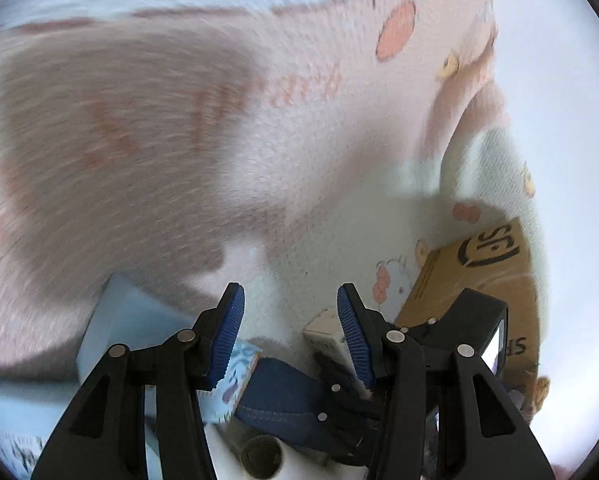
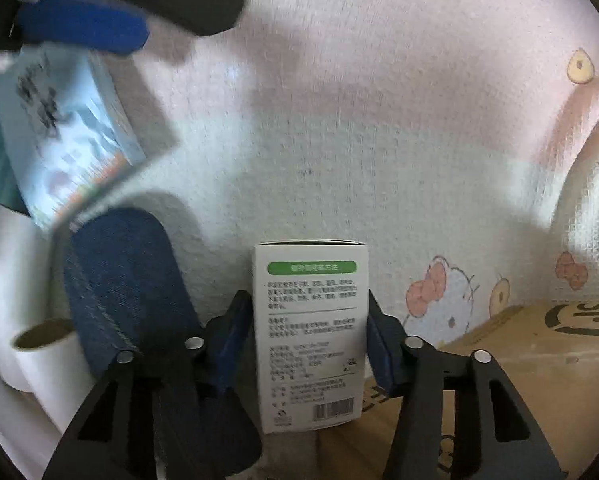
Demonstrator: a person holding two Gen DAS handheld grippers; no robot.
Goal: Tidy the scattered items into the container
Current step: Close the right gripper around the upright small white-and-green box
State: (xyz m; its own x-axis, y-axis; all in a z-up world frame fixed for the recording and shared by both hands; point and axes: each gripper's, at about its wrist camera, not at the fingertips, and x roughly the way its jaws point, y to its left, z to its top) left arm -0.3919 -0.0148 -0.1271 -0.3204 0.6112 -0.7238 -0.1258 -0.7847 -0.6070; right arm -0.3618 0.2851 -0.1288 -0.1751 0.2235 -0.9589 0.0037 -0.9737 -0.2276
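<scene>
Clenched on my right gripper (image 2: 308,316), both pads press the sides of a white box with a green label (image 2: 310,332), upright at lower centre of the right wrist frame. I see my left gripper (image 1: 290,332) spread wide, grasping nothing. At lower right sits the cardboard box (image 2: 531,344).

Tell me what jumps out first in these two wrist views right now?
In the right wrist view, the right gripper clamps an upright white carton with a green label band, dead centre. Lower right lies the brown cardboard box with a black logo. In the left wrist view, the left gripper gapes open over the pink cartoon-print fabric.
</scene>
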